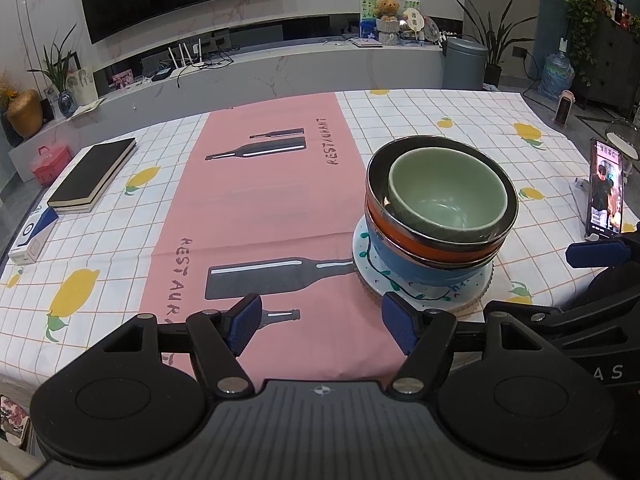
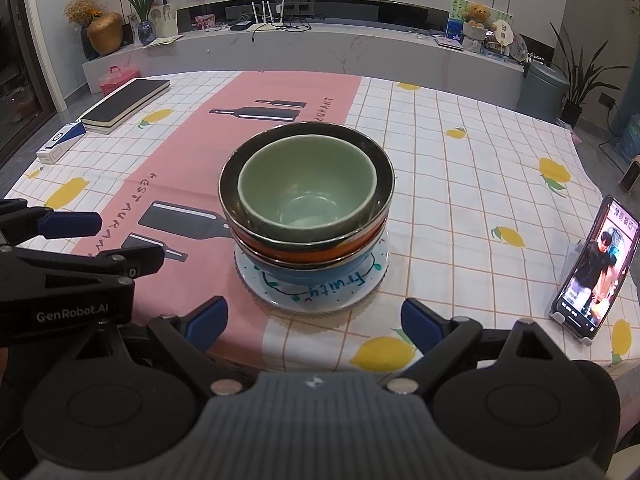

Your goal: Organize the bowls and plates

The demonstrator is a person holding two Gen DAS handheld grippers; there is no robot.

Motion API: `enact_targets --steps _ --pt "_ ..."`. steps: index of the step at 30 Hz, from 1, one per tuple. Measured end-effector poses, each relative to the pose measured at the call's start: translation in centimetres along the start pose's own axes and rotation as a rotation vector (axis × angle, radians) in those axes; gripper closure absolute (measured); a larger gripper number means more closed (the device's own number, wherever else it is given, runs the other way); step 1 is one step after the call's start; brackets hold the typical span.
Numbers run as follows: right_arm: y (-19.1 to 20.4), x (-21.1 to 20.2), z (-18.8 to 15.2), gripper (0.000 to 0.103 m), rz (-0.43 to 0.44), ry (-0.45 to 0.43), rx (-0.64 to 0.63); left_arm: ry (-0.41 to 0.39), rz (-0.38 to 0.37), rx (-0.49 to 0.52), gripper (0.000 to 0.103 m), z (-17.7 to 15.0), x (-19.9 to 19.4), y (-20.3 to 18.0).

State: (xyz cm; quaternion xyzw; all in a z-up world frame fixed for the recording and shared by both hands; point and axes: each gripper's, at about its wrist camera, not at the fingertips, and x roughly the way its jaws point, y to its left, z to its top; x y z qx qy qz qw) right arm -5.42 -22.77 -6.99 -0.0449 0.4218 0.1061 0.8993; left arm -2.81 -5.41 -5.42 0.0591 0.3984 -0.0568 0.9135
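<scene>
Right wrist view: right gripper (image 2: 314, 320) spread, empty, just short of the round white painted plate (image 2: 320, 300).
Stack: pale green ceramic bowl (image 2: 306, 192) nested topmost.
Left gripper (image 1: 320, 324): spread, empty, stack ahead-right.

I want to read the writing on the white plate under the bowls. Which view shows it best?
The right wrist view: the white round plate with blue lettering faces the camera and "fruity" reads clearly below the stacked bowls. In the left wrist view the same plate shows mostly its green vine pattern; the lettering is barely visible.

"RESTAURANT" is printed on the pink cloth (image 1: 260, 208), "fruity" on the plate (image 2: 320, 296) ahead of the jaws, "GenRobot.AI" on the left gripper (image 2: 72, 316).
</scene>
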Motion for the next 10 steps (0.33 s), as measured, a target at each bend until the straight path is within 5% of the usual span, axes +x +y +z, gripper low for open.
enact_targets --steps 10 --pt "0.13 -0.03 -0.09 0.011 0.002 0.002 0.000 -0.009 0.000 -0.001 0.022 -0.08 -0.11 0.00"
